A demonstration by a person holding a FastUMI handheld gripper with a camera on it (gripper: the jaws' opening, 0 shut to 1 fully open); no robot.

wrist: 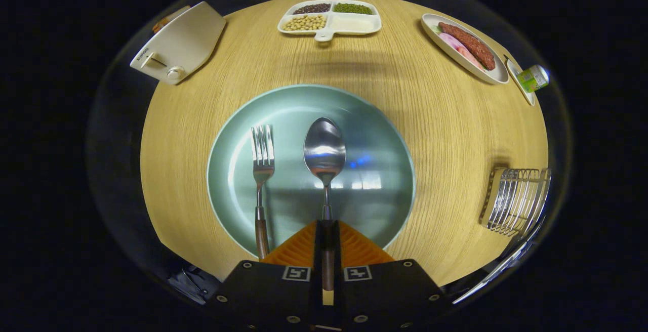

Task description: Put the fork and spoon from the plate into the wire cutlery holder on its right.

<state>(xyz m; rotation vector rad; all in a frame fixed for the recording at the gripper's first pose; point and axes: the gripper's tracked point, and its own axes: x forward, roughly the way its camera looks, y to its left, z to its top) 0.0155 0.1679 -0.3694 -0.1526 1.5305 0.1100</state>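
On the round wooden table sits a smooth, glossy pale-green plate, and everything else ranges around it. Left of and beyond the plate lies a cream boxy appliance with a dial. On the plate's left half rests the fork, shiny metal with a brown wooden handle, tines pointing away from the gripper. Just right of it, at the plate's middle, lies the spoon, its polished bowl mirroring lights, its thin neck running back to a wooden handle. The gripper has its jaws drawn narrow, both ribbed fingers pressed against the spoon's handle, which sits in the slit between them. Beyond the plate stands a white divided tray of beans and grains. Right of and beyond the plate is an oval dish of meat. Right of the plate, well apart, stands the wire holder, of thin bright bars.
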